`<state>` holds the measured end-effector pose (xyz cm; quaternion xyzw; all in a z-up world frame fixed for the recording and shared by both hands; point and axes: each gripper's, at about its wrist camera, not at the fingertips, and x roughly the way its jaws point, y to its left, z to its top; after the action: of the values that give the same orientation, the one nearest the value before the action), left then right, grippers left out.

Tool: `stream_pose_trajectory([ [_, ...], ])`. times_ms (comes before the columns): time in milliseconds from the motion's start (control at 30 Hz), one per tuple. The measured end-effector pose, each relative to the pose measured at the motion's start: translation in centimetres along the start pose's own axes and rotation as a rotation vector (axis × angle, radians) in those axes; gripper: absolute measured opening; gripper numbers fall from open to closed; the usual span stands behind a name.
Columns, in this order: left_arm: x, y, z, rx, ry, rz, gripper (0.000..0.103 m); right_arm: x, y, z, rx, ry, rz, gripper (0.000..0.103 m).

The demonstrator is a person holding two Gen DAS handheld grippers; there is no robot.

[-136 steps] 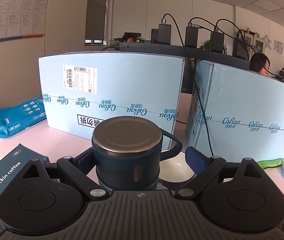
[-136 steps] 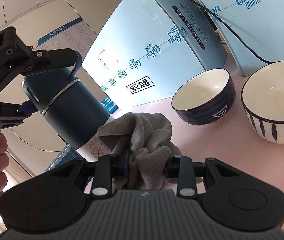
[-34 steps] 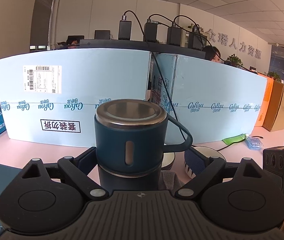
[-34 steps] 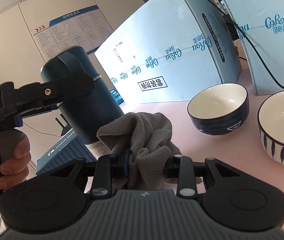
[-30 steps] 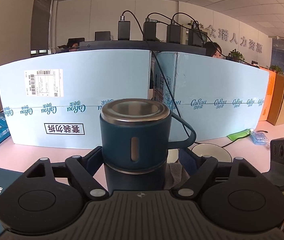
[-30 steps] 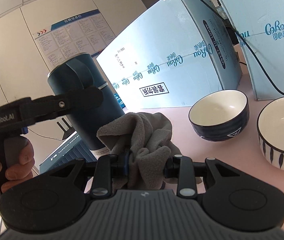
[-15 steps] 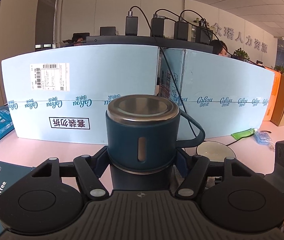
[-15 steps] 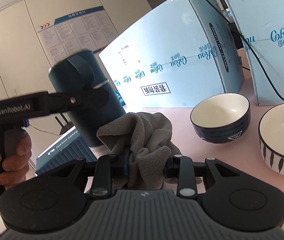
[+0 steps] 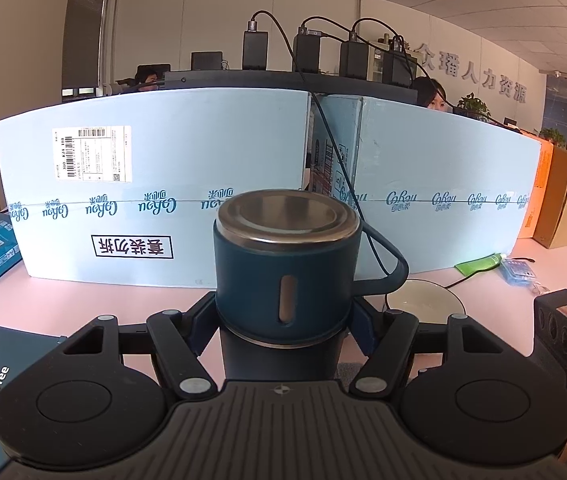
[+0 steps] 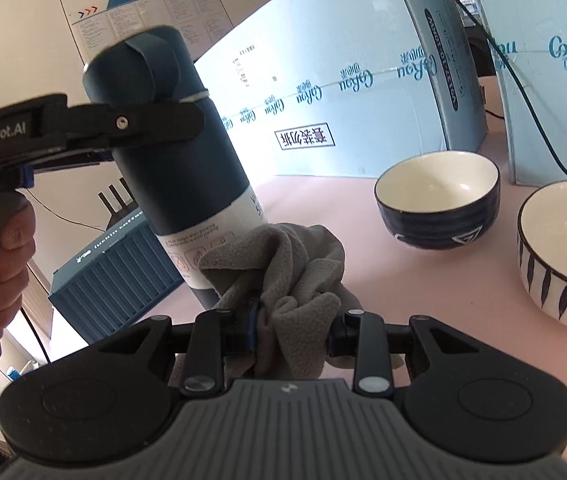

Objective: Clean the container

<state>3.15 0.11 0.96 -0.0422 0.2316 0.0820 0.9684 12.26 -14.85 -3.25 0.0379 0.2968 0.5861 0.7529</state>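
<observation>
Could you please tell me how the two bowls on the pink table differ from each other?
The dark bowl is navy outside with a small white triangle mark, while the striped bowl is white outside with dark vertical dashes. The dark bowl sits nearer the blue cartons; the striped bowl is cut off by the frame's right edge. Both stand upright, look empty, and have cream interiors.

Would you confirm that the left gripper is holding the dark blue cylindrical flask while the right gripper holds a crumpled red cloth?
Not quite: the crumpled cloth in the right gripper is grey, as the right wrist view shows. The left gripper does hold the dark blue cylindrical flask.
</observation>
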Motion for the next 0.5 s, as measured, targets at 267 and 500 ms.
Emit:
stream_pose_trajectory([
  [267,0.0,0.1,-0.1,0.025,-0.005,-0.03,0.063,-2.5,0.5,1.5,-0.023,-0.115,0.025,0.034],
  [500,0.0,0.2,-0.1,0.044,-0.002,-0.033,0.063,-1.3,0.6,0.0,-0.025,-0.022,0.021,0.034],
])
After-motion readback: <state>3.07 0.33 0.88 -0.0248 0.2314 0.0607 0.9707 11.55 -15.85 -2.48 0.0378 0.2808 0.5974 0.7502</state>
